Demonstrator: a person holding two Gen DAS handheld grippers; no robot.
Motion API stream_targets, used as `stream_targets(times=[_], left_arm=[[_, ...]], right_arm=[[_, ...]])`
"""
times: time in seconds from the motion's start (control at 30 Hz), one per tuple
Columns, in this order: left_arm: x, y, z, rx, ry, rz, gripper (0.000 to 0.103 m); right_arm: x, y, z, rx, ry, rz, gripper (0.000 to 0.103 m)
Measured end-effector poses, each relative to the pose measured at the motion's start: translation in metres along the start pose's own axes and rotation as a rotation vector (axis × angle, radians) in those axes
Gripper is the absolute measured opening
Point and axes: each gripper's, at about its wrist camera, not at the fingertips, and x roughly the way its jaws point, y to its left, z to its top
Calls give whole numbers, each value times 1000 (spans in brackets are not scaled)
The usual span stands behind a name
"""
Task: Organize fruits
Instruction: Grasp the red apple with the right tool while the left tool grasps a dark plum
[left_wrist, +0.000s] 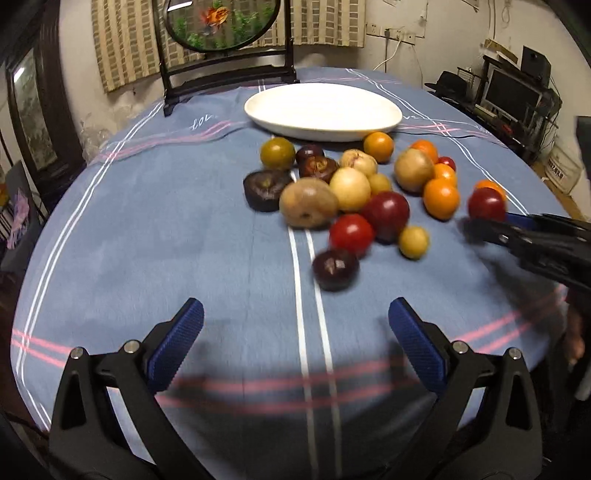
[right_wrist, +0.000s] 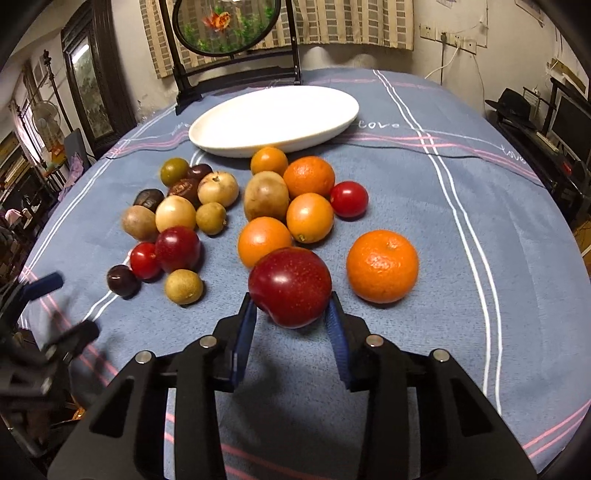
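While the left gripper (left_wrist: 295, 321) is spread wide over bare tablecloth (left_wrist: 147, 240), a red plum (right_wrist: 290, 286) is pinched between the right gripper (right_wrist: 291, 314) pads.

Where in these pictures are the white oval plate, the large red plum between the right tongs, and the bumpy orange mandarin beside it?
white oval plate (right_wrist: 221, 146): right wrist view, near rim.
large red plum (right_wrist: 290, 286): right wrist view, middle of its skin.
bumpy orange mandarin (right_wrist: 382, 271): right wrist view, centre of its peel.
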Motion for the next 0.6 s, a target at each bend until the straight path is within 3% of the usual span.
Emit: stream_targets(times=[0.17, 0.37, 0.43, 0.6], left_arm=[[21, -6, 13, 57, 22, 19, 100], [37, -6, 18, 50, 73, -30, 67], [36, -10, 19, 64, 68, -101, 32], [33, -13, 22, 79, 63, -107, 31]], right_arm=[[-2, -2, -1, 1, -8, 14, 39], [1, -8, -3, 14, 0, 27, 39], [1, -9, -3, 16, -1, 30, 39], [-2, -10, -3, 16, -9, 47, 39]])
